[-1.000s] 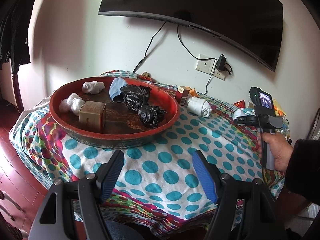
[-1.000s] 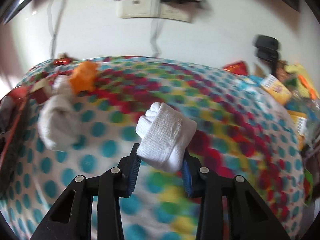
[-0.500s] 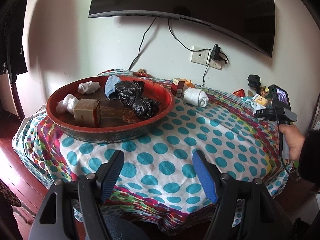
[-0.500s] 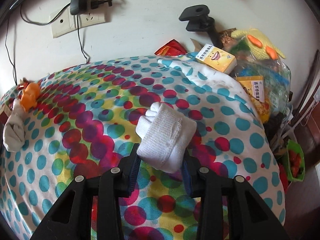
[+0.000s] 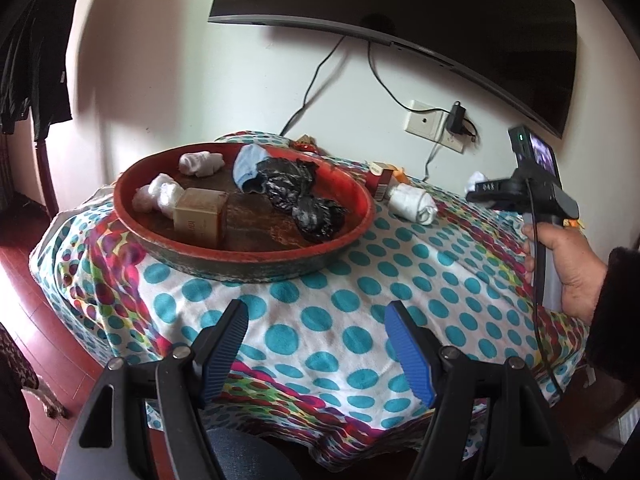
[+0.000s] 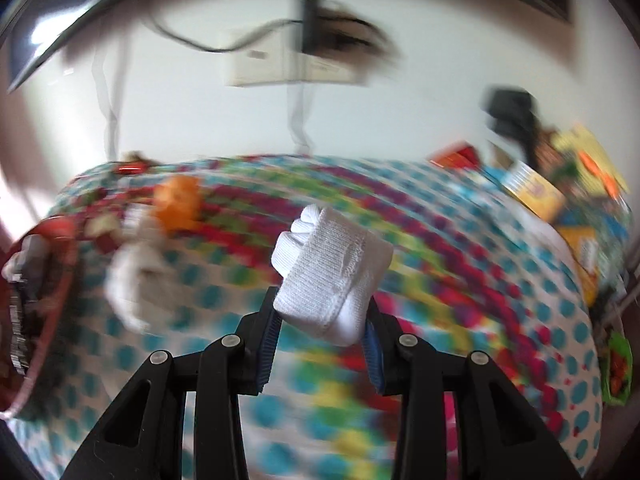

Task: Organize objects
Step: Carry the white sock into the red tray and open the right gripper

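Observation:
My right gripper is shut on a rolled white sock and holds it above the polka-dot tablecloth. It also shows at the right of the left wrist view, its sock tip peeking out. My left gripper is open and empty over the table's near edge. A round red tray holds white sock rolls, a tan box, a blue cloth and black plastic bags. Another white sock roll lies right of the tray.
A red packet and an orange item lie behind the loose sock. Boxes and snack packets crowd the table's far right. A wall socket with charger and a TV are on the wall behind.
My right gripper swung right, then back left toward the tray, still holding the sock. The left gripper stayed open and moved a little.

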`<state>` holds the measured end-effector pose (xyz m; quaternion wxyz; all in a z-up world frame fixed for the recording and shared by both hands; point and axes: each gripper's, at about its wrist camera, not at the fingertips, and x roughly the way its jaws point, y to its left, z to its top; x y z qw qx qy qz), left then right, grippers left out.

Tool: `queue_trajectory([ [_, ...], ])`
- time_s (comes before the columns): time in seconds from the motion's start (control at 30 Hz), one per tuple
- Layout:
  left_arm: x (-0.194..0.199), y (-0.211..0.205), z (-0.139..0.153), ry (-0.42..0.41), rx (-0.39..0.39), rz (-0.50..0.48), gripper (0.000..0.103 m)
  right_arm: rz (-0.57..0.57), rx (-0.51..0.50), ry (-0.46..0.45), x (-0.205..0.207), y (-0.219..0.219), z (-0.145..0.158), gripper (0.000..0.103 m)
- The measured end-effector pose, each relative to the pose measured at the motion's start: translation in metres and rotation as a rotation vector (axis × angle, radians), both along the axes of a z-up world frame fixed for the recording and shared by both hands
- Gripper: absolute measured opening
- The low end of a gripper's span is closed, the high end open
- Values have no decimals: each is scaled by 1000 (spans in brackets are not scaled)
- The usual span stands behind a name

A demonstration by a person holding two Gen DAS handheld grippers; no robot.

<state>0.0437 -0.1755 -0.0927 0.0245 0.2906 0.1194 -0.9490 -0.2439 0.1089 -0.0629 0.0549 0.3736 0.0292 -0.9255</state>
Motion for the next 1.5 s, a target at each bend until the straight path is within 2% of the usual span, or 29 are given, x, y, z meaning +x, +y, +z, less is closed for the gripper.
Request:
queue_trajectory([
  [0.1, -7, -10, -5, -65, -29, 66, 73, 90, -28, 14, 5, -48, 12, 35],
  [0.17, -9, -22, -9, -94, 26, 98, 73, 178, -22, 23, 12, -90, 20, 35],
  [0.33, -8, -39, -5, -108, 46, 151, 73, 352, -24, 6, 25, -178, 30, 35],
  [0.53, -8, -57, -2, -102, 87, 186, 73, 574, 71, 19, 54, -275, 43, 35],
  [0.73, -8, -70, -5, -111, 129, 206, 73, 707, 105, -38, 74, -348, 28, 35],
  [1.03, -9, -81, -8, -115, 170, 219, 73, 791, 158, -113, 88, -395, -10, 35],
  [1.17, -9, -88, -10, -115, 213, 231, 73, 802, 190, -123, 89, -404, -18, 35],
  [1.5, -9, -94, -9, -113, 216, 246, 73, 812, 217, -147, 92, -417, -28, 35],
])
